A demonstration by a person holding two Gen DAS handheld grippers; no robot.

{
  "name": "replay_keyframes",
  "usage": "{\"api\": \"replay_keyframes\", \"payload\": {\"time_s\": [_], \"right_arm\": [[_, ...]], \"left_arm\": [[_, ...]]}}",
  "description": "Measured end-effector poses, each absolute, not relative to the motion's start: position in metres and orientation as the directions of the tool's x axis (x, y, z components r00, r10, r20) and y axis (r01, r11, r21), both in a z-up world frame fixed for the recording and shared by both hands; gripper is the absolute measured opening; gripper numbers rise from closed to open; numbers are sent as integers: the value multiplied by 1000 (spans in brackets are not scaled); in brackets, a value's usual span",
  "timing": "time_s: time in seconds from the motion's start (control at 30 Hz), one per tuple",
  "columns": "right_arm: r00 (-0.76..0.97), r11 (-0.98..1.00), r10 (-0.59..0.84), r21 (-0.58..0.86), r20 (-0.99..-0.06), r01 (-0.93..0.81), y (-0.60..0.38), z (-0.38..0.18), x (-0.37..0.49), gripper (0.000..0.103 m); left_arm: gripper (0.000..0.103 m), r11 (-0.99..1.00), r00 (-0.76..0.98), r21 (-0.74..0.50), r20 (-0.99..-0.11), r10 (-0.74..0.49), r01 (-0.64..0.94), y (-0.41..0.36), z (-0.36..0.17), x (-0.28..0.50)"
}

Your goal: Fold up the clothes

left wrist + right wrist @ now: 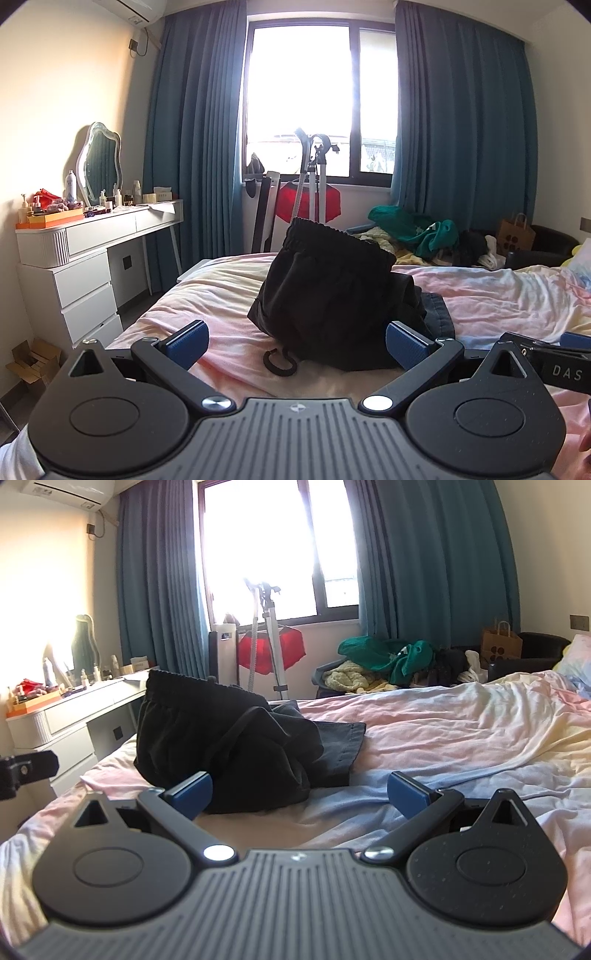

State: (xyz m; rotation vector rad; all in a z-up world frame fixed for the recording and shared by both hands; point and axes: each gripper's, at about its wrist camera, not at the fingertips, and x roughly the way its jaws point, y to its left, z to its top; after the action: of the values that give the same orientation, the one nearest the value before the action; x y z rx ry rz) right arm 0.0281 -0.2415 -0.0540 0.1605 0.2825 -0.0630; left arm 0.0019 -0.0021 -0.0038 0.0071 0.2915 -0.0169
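While I hold both tools low over the bed (498,295), the black garment (332,288) sits in a heap at the centre of the left wrist view, just beyond my left gripper (295,341). That gripper's blue pads (186,341) stand spread as wide as they go, with nothing pressed between them; the heap's near edge lies in the gap but the pads are clear of it. The elastic, gathered waistband forms the top of the heap and tilts toward the upper left of the frame, so the garment stands more upright than flat. Its long axis I cannot tell, since it is crumpled. A black drawstring (279,363) curls on the sheet at the lower left of the heap.

In the right wrist view the same heap fills the centre left of the frame, waistband again uppermost at the upper left, and a flat grey-blue cloth (343,746) pokes out from under its right side, running toward the right. My right gripper (299,795) is also wide open and empty; its left pad (192,794) sits in front of the heap's lower edge, its right pad over bare sheet.

A white dresser (92,236) stands at the left, and blue curtains (461,110) frame the bright window (303,92).
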Motion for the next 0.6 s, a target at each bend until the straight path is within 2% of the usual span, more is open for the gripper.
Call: {"api": "replay_keyframes", "payload": {"time_s": [0.17, 0.33, 0.43, 0.6], "right_arm": [[949, 976, -102, 154, -299, 153, -239, -52, 31, 103], [937, 974, -186, 73, -296, 216, -226, -48, 37, 103], [946, 982, -162, 46, -280, 182, -220, -46, 36, 103], [958, 991, -82, 79, -274, 108, -230, -44, 34, 103]], "left_arm": [[103, 1000, 955, 9, -295, -11, 15, -1, -7, 5], [103, 1000, 950, -15, -313, -11, 7, 3, -11, 11], [103, 1000, 946, -12, -323, 0, -4, 2, -15, 13], [103, 1000, 938, -17, -346, 0, -6, 1, -19, 15]]}}
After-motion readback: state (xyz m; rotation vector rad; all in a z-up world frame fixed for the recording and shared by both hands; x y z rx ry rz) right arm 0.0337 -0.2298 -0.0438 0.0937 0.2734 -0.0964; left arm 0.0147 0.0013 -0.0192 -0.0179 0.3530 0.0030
